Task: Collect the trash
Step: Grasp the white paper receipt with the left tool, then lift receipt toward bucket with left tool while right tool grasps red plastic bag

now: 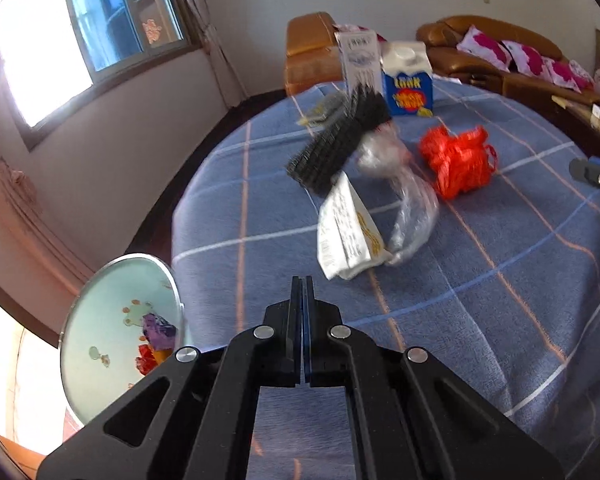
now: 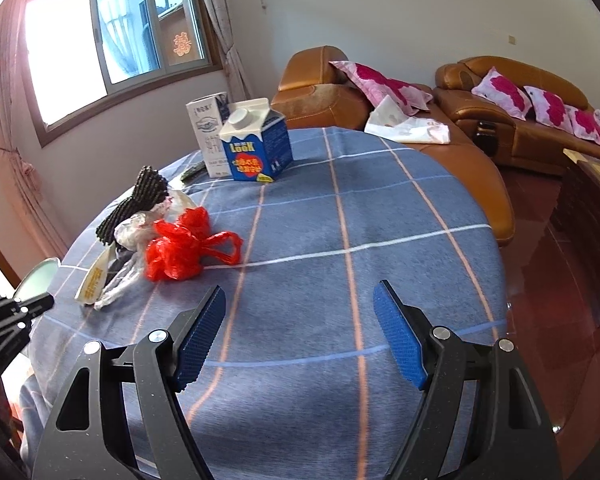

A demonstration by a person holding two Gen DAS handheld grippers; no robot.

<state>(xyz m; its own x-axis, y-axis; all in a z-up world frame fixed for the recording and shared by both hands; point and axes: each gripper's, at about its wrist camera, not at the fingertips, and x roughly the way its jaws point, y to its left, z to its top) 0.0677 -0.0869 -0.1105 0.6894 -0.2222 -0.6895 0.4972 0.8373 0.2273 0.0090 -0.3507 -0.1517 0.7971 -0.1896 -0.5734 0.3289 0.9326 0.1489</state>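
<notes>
Red plastic bag point(image 2: 186, 246) looks light, crumply; I'd pinch its loop handle. Right jaws apart, left jaws together, empty.

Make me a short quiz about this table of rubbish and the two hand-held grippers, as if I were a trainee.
1. True or false: the left hand-held gripper is shut with nothing between its fingers.
2. Which piece lies nearest the right hand-held gripper? A) blue carton B) red plastic bag C) black mesh
3. Fill in: the bin beside the table already holds purple and ___ scraps.

Key:
1. True; its fingers are pressed together, empty.
2. B; the red plastic bag is just ahead of the open fingers, while the blue carton stands at the far edge.
3. Red.
</notes>
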